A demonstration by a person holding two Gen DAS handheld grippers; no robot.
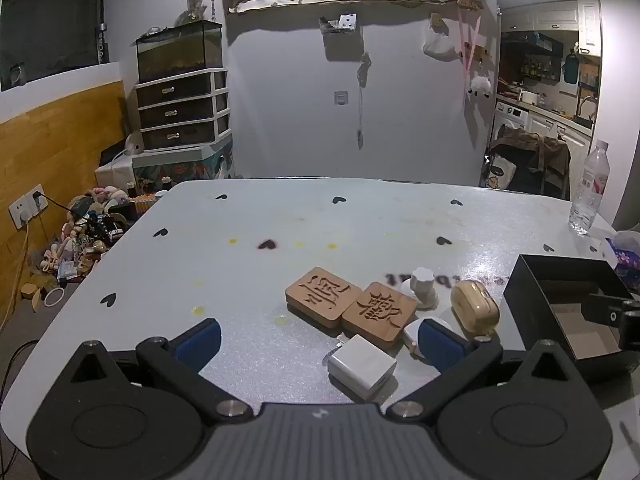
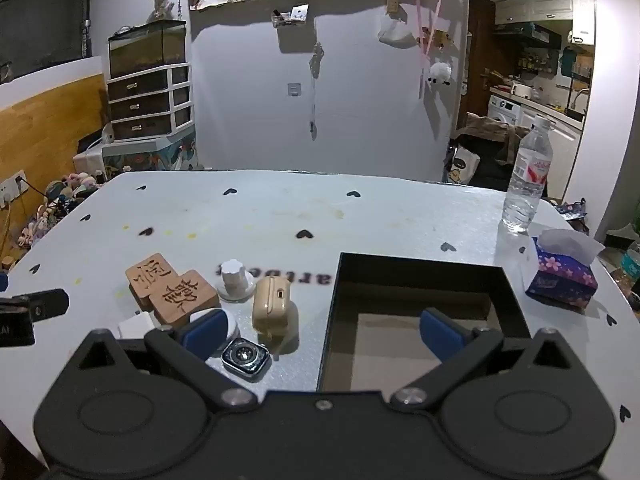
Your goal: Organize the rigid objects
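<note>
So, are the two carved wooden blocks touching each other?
Touching. The left wrist view shows the two carved wooden blocks pressed side by side along one edge, no table surface visible between them.

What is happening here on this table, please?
A person holds two grippers over a white table with black hearts. The left gripper and right gripper are both open and hold nothing. Two carved wooden blocks, a white square charger, a beige earbud case and a strapless smartwatch body lie beside a black open box, which looks empty. Sorting has not begun.
</note>
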